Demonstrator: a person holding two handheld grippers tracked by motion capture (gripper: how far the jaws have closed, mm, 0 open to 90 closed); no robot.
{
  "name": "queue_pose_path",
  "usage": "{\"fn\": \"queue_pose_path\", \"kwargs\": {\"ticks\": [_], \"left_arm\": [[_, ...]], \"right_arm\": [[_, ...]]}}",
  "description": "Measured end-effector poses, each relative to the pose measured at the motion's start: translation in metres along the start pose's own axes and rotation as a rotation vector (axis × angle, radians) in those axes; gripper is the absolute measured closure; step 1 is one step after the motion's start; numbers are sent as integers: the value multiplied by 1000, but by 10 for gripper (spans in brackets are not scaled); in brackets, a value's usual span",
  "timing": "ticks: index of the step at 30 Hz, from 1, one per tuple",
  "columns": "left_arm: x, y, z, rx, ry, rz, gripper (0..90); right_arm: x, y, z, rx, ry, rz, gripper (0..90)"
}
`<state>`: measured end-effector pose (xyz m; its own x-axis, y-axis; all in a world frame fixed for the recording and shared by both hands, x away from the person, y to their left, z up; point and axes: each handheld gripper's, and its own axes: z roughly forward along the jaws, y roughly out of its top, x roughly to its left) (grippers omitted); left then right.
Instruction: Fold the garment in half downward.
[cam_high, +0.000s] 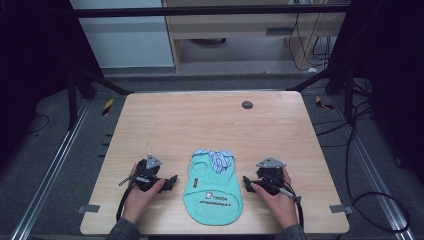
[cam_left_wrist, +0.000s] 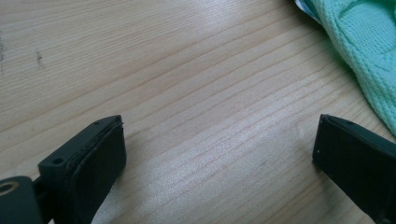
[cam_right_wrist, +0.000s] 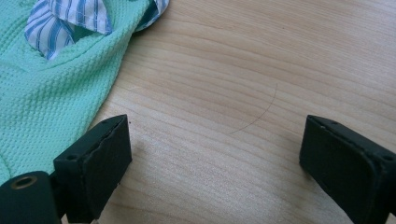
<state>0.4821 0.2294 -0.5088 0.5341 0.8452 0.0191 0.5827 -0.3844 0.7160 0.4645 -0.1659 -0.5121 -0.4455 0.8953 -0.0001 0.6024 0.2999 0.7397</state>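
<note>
1. One small mint-green garment (cam_high: 212, 189) lies flat on the bench (cam_high: 210, 120), between the two claws: just to the right of the left claw (cam_high: 171, 182) and just to the left of the right claw (cam_high: 247, 183).
2. Both claws are released, jaws spread wide with only bare wood between them. In the left gripper view the green knit (cam_left_wrist: 369, 42) sits beyond the right-hand jaw; in the right gripper view it (cam_right_wrist: 51, 88) runs past the left-hand jaw.
3. The step in hand looks like the approach to the garment's two side edges. To do it well, I would slide each claw inward, low along the bench, so one jaw slips under the hem and the other over it, then close on a single layer at matching heights on both sides.
4. Watch the blue-striped collar (cam_high: 215, 157) at the far end; it is loose and could bunch.
5. Count: one garment, one striped collar, two claws, one dark round disc (cam_high: 247, 104) far ahead of both.
</note>
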Motion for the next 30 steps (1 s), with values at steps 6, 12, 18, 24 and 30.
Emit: {"fn": "queue_pose_path", "kwargs": {"ticks": [6,12,18,24,30], "left_arm": [[-1,1,2,11,3,2,0],[-2,1,1,5,-6,4,0],[-1,9,-2,-4,-18,19,82],[-2,32,2,18,-58,65,172],[2,61,10,35,-125,60,262]], "right_arm": [[0,0,0,0,0,1,88],[-1,0,0,1,-2,-1,101],[-1,6,-4,-11,47,3,262],[3,34,1,29,11,-60,336],[8,62,12,108,18,-126,400]]}}
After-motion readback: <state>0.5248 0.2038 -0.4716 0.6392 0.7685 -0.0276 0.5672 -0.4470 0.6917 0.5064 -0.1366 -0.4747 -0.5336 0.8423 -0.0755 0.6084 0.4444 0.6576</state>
